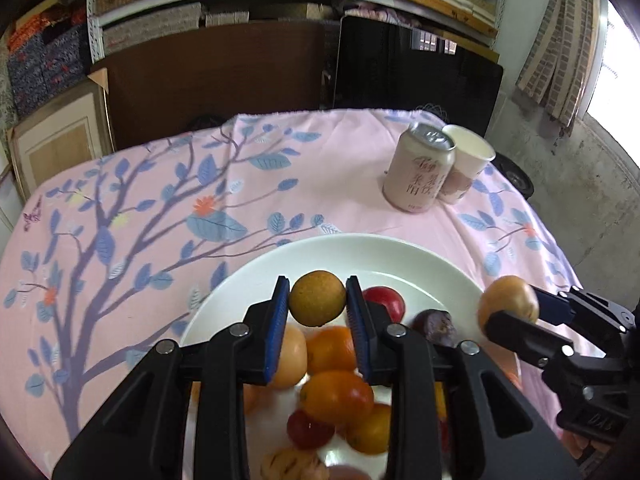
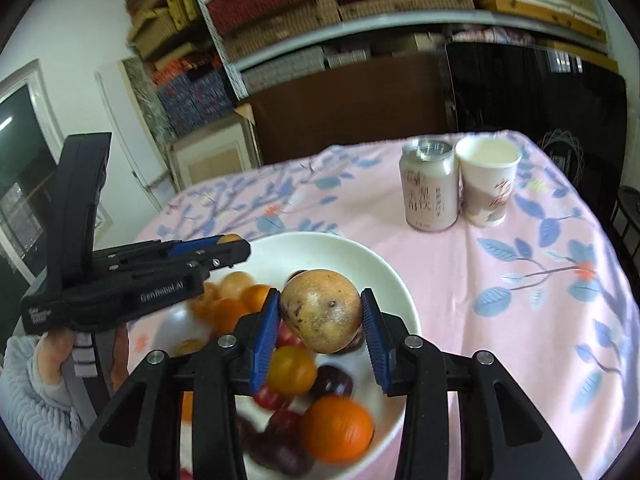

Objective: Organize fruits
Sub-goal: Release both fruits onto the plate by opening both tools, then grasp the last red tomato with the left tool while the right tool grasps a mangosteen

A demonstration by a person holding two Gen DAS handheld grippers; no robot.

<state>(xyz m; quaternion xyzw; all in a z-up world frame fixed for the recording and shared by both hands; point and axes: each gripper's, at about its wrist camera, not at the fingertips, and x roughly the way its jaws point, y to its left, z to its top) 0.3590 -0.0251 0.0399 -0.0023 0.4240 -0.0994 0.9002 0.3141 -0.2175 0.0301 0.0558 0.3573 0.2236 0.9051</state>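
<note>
The left gripper [image 1: 318, 300] pinches a small round brownish-yellow fruit [image 1: 317, 298] above the white ceramic plate [image 1: 248, 280] of mixed fruit; the right gripper [image 2: 320, 320] clamps a larger speckled tan fruit [image 2: 320, 311] (both smooth, rounded). Either could slip and knock piled fruit off the plate.

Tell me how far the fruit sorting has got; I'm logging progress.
Done: nothing shows sorted out on the tablecloth. In hand: left gripper clamps a small yellow-green fruit; right gripper a speckled yellow-brown fruit. Left: oranges, tomatoes and dark fruits in the white plate.
</note>
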